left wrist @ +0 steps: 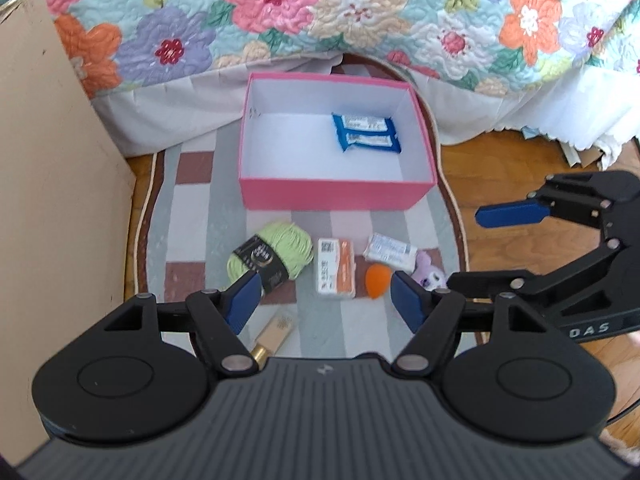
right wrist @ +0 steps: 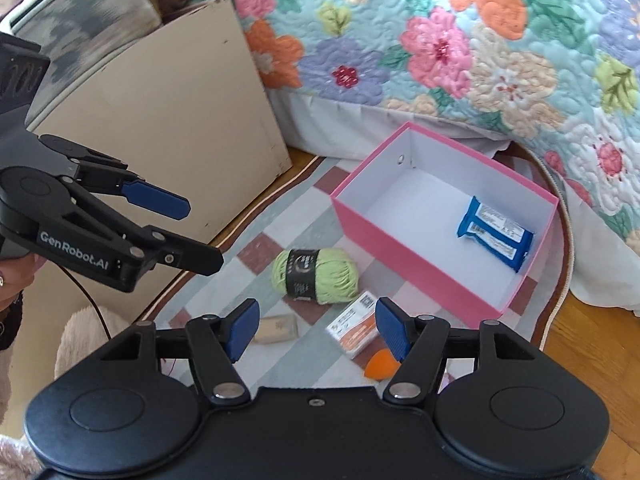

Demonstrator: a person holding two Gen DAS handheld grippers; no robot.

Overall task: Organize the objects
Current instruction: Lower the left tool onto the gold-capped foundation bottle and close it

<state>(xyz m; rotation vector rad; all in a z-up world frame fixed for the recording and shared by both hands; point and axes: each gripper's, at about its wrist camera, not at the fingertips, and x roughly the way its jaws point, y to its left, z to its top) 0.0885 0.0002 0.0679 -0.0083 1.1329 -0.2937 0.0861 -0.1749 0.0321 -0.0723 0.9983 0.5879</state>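
Observation:
A pink box (left wrist: 332, 197) (right wrist: 404, 256) sits on a checked rug and holds a blue wipes pack (left wrist: 366, 134) (right wrist: 494, 232). In front of it lie a green yarn ball (left wrist: 272, 256) (right wrist: 316, 272), an orange-and-white carton (left wrist: 336, 266) (right wrist: 352, 330), an orange sponge (left wrist: 378, 280) (right wrist: 380, 366), a white packet (left wrist: 390, 250), a purple plush toy (left wrist: 428, 274) and a tan tube (left wrist: 274, 330) (right wrist: 278, 328). My left gripper (left wrist: 326, 304) (right wrist: 188, 232) is open and empty above these items. My right gripper (right wrist: 316, 328) (left wrist: 464, 248) is open and empty beside it.
A beige cabinet panel (left wrist: 52, 168) (right wrist: 160, 120) stands at the left. A bed with a floral quilt (left wrist: 320, 12) (right wrist: 460, 40) hangs behind the box. Wooden floor (left wrist: 500, 168) surrounds the rug (left wrist: 192, 216).

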